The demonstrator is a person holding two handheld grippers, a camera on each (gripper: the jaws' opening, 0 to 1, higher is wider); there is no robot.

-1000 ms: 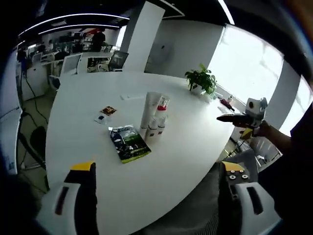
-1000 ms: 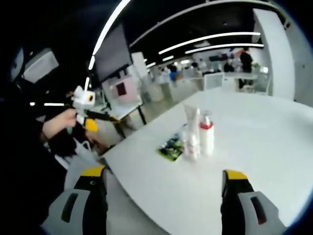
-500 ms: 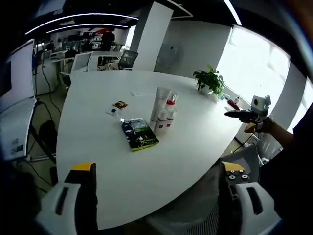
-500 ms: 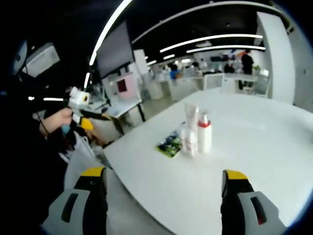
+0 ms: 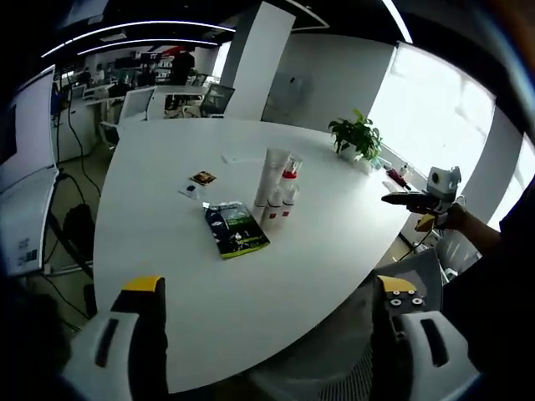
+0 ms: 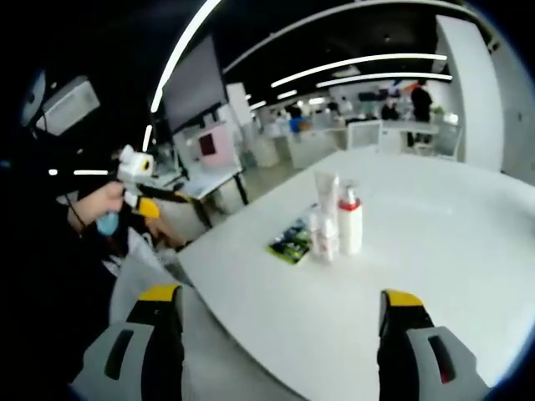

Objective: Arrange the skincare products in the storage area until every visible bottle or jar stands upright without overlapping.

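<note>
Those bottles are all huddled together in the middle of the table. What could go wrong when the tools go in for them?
The tall white tube, the red-capped bottle and the small bottles stand packed together, so grabbing one could topple its neighbours. The dark green packet lies flat right beside them and might get nudged. Both tools, left and right, are open and well short of them.
</note>
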